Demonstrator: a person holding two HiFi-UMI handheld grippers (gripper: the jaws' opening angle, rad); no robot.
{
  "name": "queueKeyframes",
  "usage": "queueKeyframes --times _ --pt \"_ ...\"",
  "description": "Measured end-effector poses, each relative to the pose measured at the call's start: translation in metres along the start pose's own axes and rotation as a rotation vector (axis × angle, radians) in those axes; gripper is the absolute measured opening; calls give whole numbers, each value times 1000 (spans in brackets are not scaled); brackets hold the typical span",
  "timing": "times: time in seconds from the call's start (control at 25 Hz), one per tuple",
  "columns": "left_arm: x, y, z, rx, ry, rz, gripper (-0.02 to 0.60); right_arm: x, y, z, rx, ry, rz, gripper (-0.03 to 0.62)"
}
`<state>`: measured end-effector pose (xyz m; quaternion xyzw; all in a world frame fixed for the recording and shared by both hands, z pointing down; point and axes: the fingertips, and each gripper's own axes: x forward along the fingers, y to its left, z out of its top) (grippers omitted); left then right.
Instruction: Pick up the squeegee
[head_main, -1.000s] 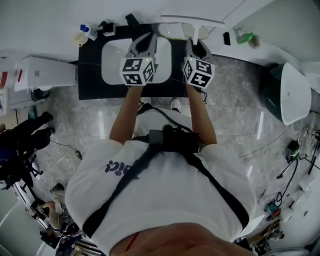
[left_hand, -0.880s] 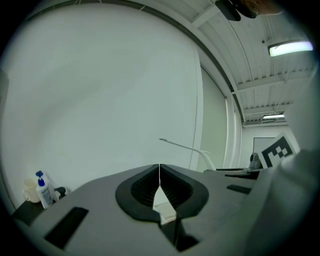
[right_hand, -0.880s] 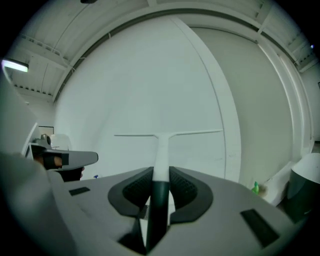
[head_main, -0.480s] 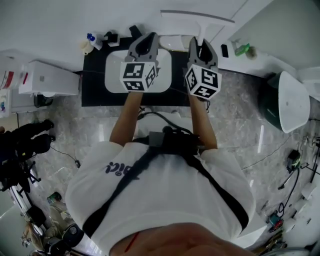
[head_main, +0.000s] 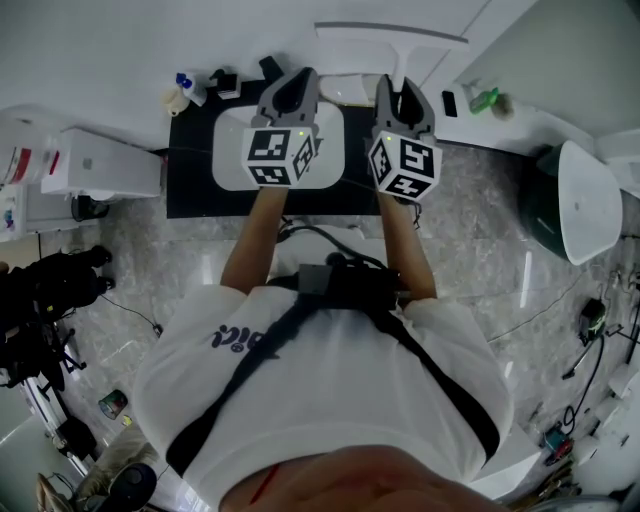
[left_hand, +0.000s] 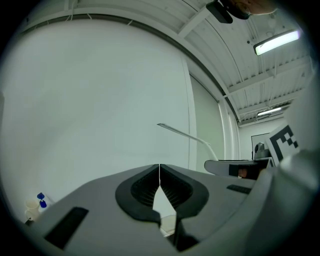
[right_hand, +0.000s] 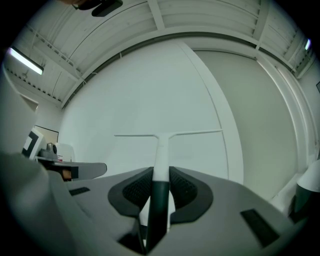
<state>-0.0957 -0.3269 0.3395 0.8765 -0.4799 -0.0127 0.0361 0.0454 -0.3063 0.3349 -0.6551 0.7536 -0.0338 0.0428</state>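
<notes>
Squeegee (right_hand: 161, 152) is gripped by its handle in my right tongs (right_hand: 160, 186), raised clear above the surface (head_main: 190, 185), left tongs (left_hand: 159, 181) closed on nothing, so I judge pickup done and next need only a steady hold.

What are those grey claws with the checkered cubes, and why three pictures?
A person holds a grabbing tool, called a gripper, in each hand; the patterned cubes are part of them. One picture comes from a camera on the person's head, looking down. The other two come from cameras riding on each gripper, looking along its jaws. The right gripper has its jaws closed on the dark handle of the squeegee, a white T-shaped wiper. The left gripper has its jaws together, holding nothing. Below sit a white basin on a dark counter and a bottle with a blue cap.
</notes>
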Motion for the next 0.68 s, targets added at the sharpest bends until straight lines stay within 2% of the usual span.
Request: queueKeyframes --times 0.68 --pt "5 -2 -8 -20 13 -18 14 2 0 -4 -14 14 -12 100"
